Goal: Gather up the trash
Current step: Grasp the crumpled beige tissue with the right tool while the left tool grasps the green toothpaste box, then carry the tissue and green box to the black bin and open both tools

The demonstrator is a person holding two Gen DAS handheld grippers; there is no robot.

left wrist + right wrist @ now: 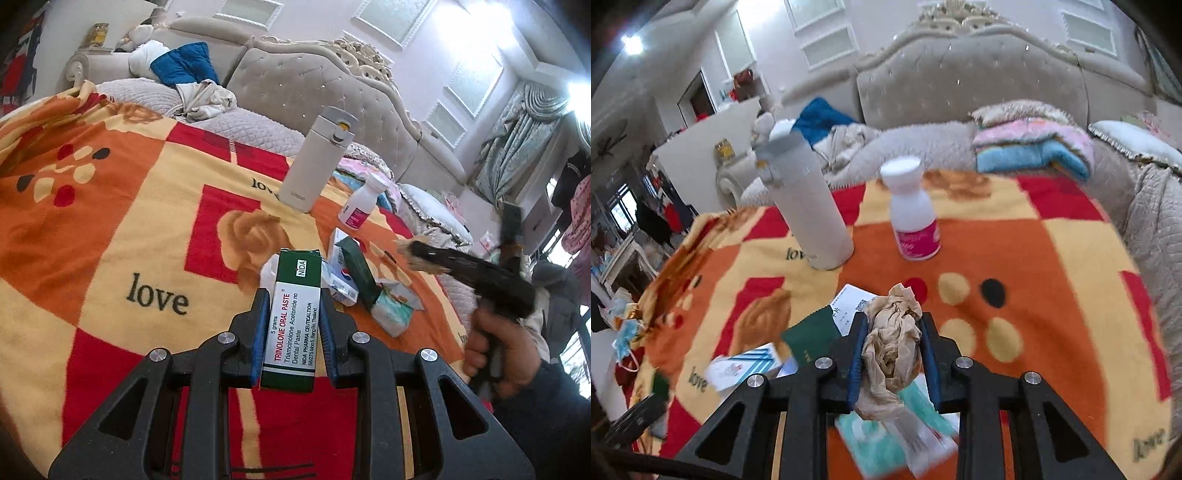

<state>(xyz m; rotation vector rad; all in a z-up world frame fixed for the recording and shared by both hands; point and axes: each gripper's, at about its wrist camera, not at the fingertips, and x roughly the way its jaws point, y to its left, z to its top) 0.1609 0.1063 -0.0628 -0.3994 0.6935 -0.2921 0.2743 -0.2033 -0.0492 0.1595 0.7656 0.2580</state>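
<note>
Holding two pieces of trash at once, we are working left to right across the bed's orange and red blanket (110,229). On the left, the left gripper (291,325) is pinching a green and white oral paste box (291,317) between its blue fingers (260,325), lengthwise along them and lifted clear of the blanket. We are judging that grip to be square and secure, so we are simply keeping the squeeze steady.

Further right, a small heap of trash is lying on the blanket: a second green box (360,273), a leaflet with a blue and red logo (341,284) and a teal tissue packet (391,314). The white flask (317,162) and the pink-labelled bottle (360,205) are standing upright behind them, and we are treating those as things to leave alone.

On the right, the right gripper (894,350) is clamping narrow on a crumpled beige paper wad (892,343). Loose folds are hanging out below the fingers, over the teal packet, so we are advising a firm hold and a straight lift, watching that the trailing paper is not dragging the packet. No bin is showing in either view.
</note>
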